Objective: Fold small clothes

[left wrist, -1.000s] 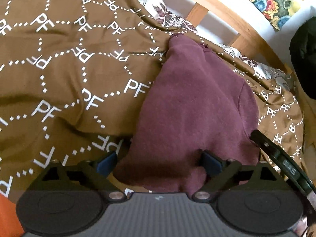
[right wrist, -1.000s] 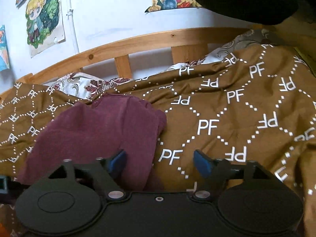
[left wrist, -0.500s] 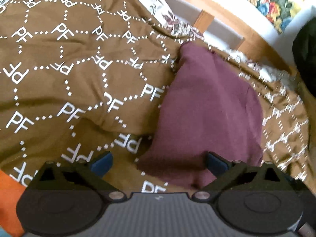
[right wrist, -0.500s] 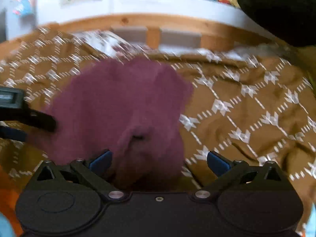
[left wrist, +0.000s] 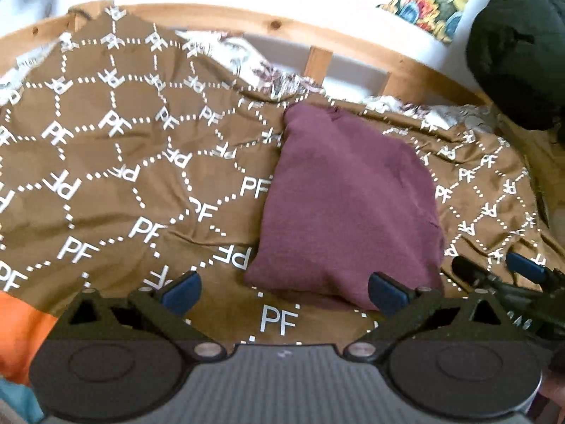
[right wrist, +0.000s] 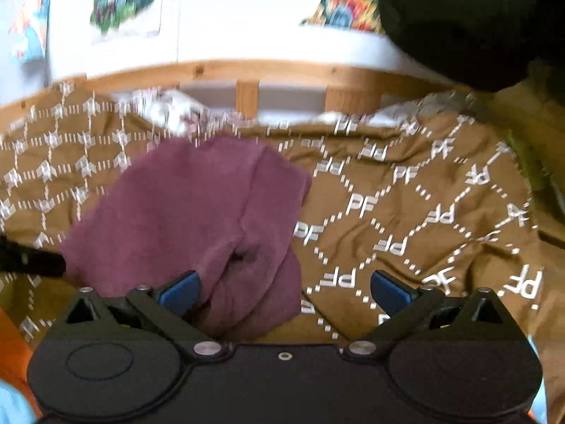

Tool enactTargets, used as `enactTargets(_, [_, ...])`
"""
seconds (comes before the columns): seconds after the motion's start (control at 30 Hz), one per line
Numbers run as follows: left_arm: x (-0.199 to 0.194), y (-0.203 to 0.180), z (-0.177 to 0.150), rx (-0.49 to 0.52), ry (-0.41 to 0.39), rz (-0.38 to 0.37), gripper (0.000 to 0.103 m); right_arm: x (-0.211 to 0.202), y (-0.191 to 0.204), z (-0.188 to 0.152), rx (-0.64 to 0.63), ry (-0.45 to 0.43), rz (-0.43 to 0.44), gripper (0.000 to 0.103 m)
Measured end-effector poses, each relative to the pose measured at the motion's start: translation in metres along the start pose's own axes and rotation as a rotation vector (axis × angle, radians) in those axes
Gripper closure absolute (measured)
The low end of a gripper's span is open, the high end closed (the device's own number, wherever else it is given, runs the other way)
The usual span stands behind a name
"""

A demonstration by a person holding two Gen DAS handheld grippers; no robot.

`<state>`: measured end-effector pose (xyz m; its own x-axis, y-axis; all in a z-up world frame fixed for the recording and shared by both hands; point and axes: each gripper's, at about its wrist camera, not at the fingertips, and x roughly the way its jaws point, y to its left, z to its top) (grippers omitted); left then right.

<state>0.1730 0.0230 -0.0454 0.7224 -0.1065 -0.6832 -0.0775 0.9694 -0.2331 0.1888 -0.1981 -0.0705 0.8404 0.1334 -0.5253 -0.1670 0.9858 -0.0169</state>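
A maroon garment (left wrist: 349,205) lies folded into a compact shape on the brown "PF" patterned blanket (left wrist: 116,176). In the right wrist view the garment (right wrist: 197,219) sits at left centre, its near fold bunched. My left gripper (left wrist: 282,289) is open and empty, just in front of the garment's near edge. My right gripper (right wrist: 282,291) is open and empty, with the garment's near corner between its fingers but not gripped. The right gripper's fingertips (left wrist: 522,268) show at the right of the left wrist view.
A wooden bed rail (left wrist: 317,49) runs along the far side with a white wall and posters behind it. A dark bundle (left wrist: 515,46) hangs at the upper right. Orange fabric (left wrist: 17,332) lies at the near left. A floral sheet (left wrist: 254,63) shows by the rail.
Both grippers have pulled back and up from the garment. The left jaws, which held the garment's near edge a second ago, now stand clear of it. The garment lies still.
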Motion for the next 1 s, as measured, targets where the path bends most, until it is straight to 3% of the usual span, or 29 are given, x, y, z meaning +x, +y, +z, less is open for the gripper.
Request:
enactTargets(0.23, [-0.046,0.004,-0.004,0.030,-0.100,0.013,0.001,-0.054,-0.009,0.000,0.168,-0.155,0.001,0.001])
enactTargets(0.5, [-0.099,0.005,-0.008,0.096,-0.214,0.012,0.001,-0.116,-0.009,-0.015,0.264,-0.298,-0.008,0.001])
enactTargets(0.67, [-0.130,0.006,-0.024,0.157,-0.299,0.067,0.001,-0.146,-0.004,-0.022,0.245,-0.362,-0.011,0.001])
enactTargets(1.0, [-0.160,0.023,-0.056,0.128,-0.315,0.082,0.001,-0.194,0.029,-0.047,0.081,-0.374,0.043,0.001])
